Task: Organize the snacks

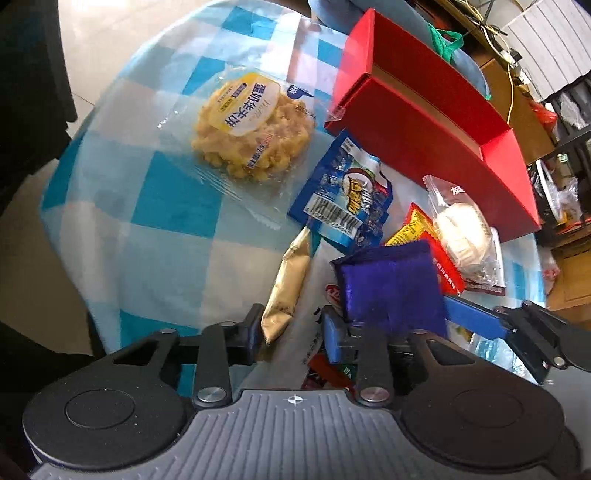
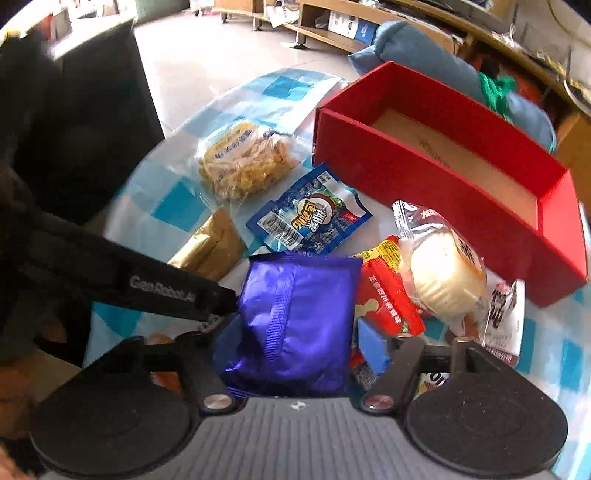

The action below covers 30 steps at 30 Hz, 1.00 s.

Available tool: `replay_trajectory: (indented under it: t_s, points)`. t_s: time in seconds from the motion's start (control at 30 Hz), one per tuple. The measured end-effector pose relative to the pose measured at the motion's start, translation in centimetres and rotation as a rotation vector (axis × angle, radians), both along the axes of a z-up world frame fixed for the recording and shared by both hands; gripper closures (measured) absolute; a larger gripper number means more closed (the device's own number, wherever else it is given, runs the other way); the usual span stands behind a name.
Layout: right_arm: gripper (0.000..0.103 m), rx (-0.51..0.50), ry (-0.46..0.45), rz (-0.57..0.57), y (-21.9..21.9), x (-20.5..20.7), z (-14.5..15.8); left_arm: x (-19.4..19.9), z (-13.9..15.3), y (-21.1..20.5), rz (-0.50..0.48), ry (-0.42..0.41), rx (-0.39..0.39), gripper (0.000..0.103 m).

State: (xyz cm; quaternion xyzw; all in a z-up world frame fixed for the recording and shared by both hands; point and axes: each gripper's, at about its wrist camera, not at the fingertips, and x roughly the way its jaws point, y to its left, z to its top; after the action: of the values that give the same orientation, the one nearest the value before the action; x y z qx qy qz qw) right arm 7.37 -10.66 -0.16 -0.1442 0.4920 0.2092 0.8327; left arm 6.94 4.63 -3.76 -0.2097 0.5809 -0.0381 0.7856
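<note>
A purple foil snack packet sits between the fingers of my right gripper, which is closed on it just above the snack pile; it also shows in the left wrist view. My left gripper is open and empty over a gold packet. The open red box with a brown floor stands at the back right, also in the left wrist view. A round yellow waffle pack, a blue coconut packet, a red-yellow packet and a white bun pack lie on the checked cloth.
The round table's edge curves at the left, with tiled floor beyond. A blue cushion lies behind the box. Low wooden shelves stand at the back. More wrapped snacks lie under the grippers.
</note>
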Motion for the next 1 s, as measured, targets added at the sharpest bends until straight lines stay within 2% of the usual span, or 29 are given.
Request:
replay_trajectory:
  t_s: [0.03, 0.1, 0.13, 0.17, 0.2, 0.23, 0.3, 0.33, 0.4, 0.43, 0.47, 0.5, 0.53, 0.57, 0.7, 0.77, 0.87, 1.0]
  points:
    - [0.052, 0.006, 0.0, -0.006, -0.2, 0.1, 0.3, 0.0, 0.0, -0.1, -0.003, -0.002, 0.007, 0.063]
    - [0.064, 0.022, -0.008, -0.028, -1.0, 0.1, 0.8, 0.0, 0.2, -0.1, -0.003, -0.006, 0.002, 0.063]
    - [0.071, 0.036, -0.004, -0.041, -1.5, 0.1, 1.1, 0.0, 0.2, 0.1, 0.001, -0.002, -0.005, 0.063]
    - [0.083, 0.041, -0.007, -0.054, -2.0, 0.1, 1.5, 0.1, 0.1, 0.3, 0.006, 0.003, -0.015, 0.063]
    - [0.101, 0.023, -0.017, -0.067, -2.4, 0.1, 1.6, 0.1, 0.0, 0.4, 0.01, 0.006, -0.023, 0.063]
    - [0.102, 0.004, -0.014, -0.076, -2.8, 0.2, 1.5, 0.1, 0.0, 0.5, 0.012, 0.008, -0.025, 0.062]
    - [0.102, 0.018, 0.014, -0.094, -3.6, 0.4, 1.0, 0.2, 0.1, 0.5, 0.012, 0.01, -0.015, 0.059]
    - [0.101, 0.051, 0.031, -0.107, -4.1, 0.5, 0.9, 0.3, 0.1, 0.6, 0.012, 0.014, -0.008, 0.055]
    - [0.101, 0.121, 0.032, -0.115, -4.8, 0.3, 1.2, 0.5, 0.3, 0.8, 0.019, 0.013, 0.016, 0.054]
    - [0.095, 0.139, 0.022, -0.111, -5.0, 0.2, 1.5, 0.5, 0.4, 0.9, 0.018, 0.007, 0.042, 0.054]
    - [0.084, 0.141, 0.019, -0.107, -5.1, 0.2, 1.7, 0.5, 0.5, 0.9, 0.019, 0.0, 0.062, 0.058]
    - [0.068, 0.145, 0.012, -0.108, -5.1, 0.1, 1.8, 0.5, 0.7, 0.7, 0.014, -0.012, 0.088, 0.066]
    - [0.061, 0.15, 0.001, -0.109, -5.1, 0.1, 1.9, 0.5, 0.9, 0.6, 0.007, -0.017, 0.103, 0.071]
    - [0.058, 0.157, -0.003, -0.11, -5.2, 0.2, 2.1, 0.5, 0.9, 0.6, 0.002, -0.019, 0.108, 0.071]
    - [0.058, 0.19, -0.022, -0.148, -6.2, 0.3, 2.6, 0.3, 1.2, 0.6, -0.006, -0.02, 0.084, 0.081]
    - [0.058, 0.204, -0.034, -0.199, -7.7, 0.6, 3.0, 0.2, 1.5, 1.0, 0.003, -0.022, 0.064, 0.082]
    - [0.058, 0.282, -0.017, -0.299, -10.3, 1.1, 3.3, 0.3, 2.1, 1.5, 0.022, -0.03, 0.03, 0.082]
    - [0.058, 0.277, -0.006, -0.365, -11.6, 1.4, 2.9, 0.9, 1.7, -0.7, -0.056, -0.014, 0.096, 0.081]
